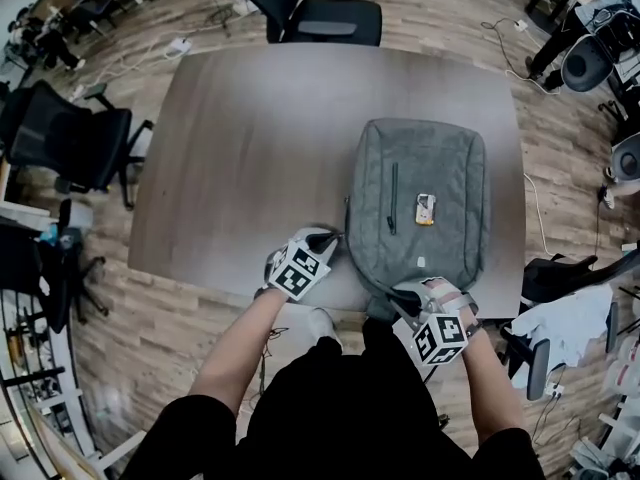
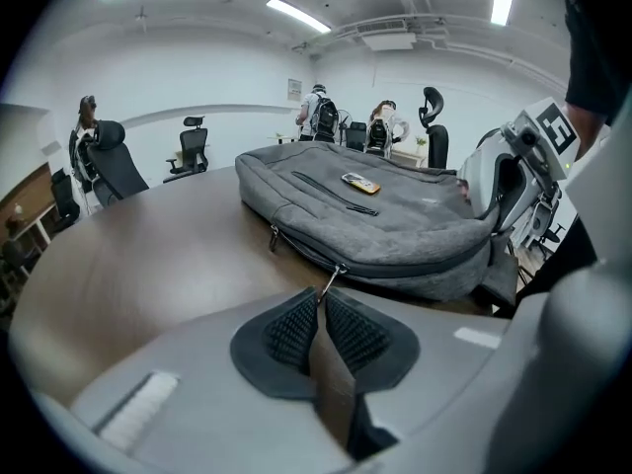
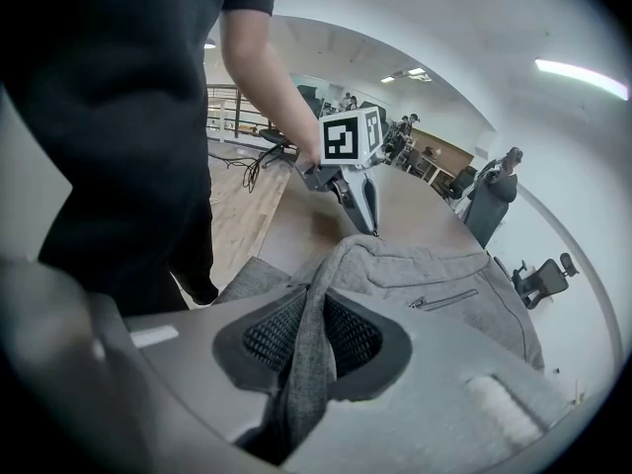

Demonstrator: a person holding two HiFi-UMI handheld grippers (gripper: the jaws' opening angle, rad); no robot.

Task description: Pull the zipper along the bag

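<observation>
A grey backpack [image 1: 420, 198] lies flat on the brown table [image 1: 250, 148], its near end at the table's front edge. In the left gripper view its side zipper runs along the near edge, with a metal zipper pull [image 2: 333, 277] reaching just between the tips of my left gripper [image 2: 321, 296]. The jaws stand slightly apart and the table shows through the gap. My left gripper [image 1: 333, 238] sits at the bag's near left corner. My right gripper [image 3: 314, 294] is shut on a fold of the bag's grey fabric [image 3: 308, 363] at the near right corner [image 1: 415, 293].
A second zipper pull [image 2: 274, 235] hangs further along the bag's side. A small yellow tag [image 1: 426, 208] lies on the bag's top. Office chairs [image 1: 325, 13] stand round the table, one black chair [image 1: 80, 143] on the left. People stand far back [image 2: 321, 117].
</observation>
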